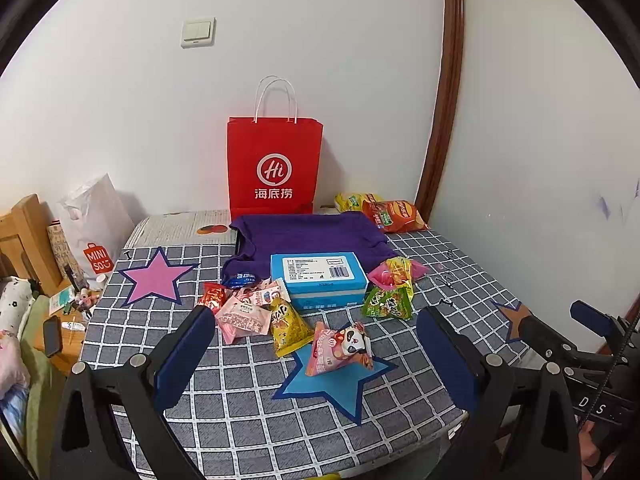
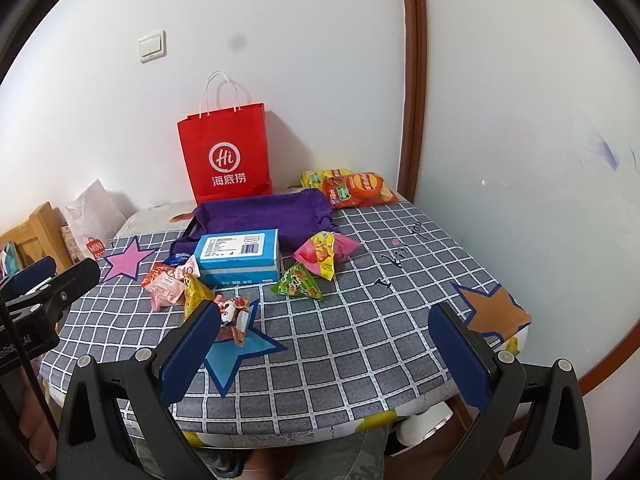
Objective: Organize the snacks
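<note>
2 grippers, left gripper [image 1: 316, 354] and right gripper [image 2: 324, 354], hover at the near table [image 2: 360, 360] edge, jaws spread wide, both empty. Small snack packets [image 1: 280, 312] lie scattered around the blue box [image 1: 318, 278]; chip bags [image 1: 394, 214] far right. Red bag [image 1: 274, 168] stands behind. Nothing looks sorted; all left to do.

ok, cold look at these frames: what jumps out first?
The bright red paper bag standing against the back wall grabs the eye first. In front of it a blue box sits on the edge of a purple cloth, with small snack packets scattered around it on the grid-pattern tablecloth. Both grippers, left and right, are open and holding nothing.
</note>
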Motion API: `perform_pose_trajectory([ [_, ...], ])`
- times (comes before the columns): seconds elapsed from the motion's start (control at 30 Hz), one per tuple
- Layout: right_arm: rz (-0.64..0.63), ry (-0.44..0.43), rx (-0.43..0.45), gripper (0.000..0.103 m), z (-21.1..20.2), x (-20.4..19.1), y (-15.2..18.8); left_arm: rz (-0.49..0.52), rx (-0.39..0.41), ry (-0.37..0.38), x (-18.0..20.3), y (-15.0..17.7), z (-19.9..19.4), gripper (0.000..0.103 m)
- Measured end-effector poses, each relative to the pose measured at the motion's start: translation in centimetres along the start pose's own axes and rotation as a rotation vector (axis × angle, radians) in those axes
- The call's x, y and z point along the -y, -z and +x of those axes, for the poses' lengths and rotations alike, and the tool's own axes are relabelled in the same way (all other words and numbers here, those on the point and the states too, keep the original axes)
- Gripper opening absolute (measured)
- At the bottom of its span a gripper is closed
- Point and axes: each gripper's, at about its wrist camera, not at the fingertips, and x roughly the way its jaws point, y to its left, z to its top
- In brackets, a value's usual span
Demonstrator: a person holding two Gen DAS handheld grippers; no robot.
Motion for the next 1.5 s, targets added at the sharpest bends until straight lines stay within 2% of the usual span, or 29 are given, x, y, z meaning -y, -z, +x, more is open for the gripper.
perform_pose_trajectory([
  [0.57,-0.008,-0.015,-0.001,0.102,1.5,-0.7,-0.4,-0.001,-0.035,0.002,-0.6,-0.1,2.3,0.102],
  [0.77,0.029,-0.056,-0.018,0.102,3.5,-0.3,-0.5,-0.005,-0.058,-0.014,-1.5,-0.1,4.2,0.102],
  [0.87,0.048,-0.067,-0.040,0.100,5.1,-0.2,-0.3,-0.025,-0.089,-0.033,-2.9,0.1,5.8,0.102],
  [0.97,0.040,-0.099,-0.101,0.093,7.5,-0.4,0.2,-0.045,-0.123,-0.053,-4.3,0.4,7.4,0.102],
  [1.2,0.024,-0.055,-0.171,0.090,12.3,-0.2,1.5,-0.089,-0.194,-0.093,-7.4,1.8,11.2,0.100],
  [1.33,0.002,-0.042,-0.167,0.090,15.5,-0.1,1.3,-0.107,-0.233,-0.105,-9.1,2.7,13.5,0.100],
  [1.5,-0.021,-0.086,-0.203,0.090,20.6,-0.7,0.7,-0.125,-0.284,-0.130,-10.9,3.4,16.3,0.100],
])
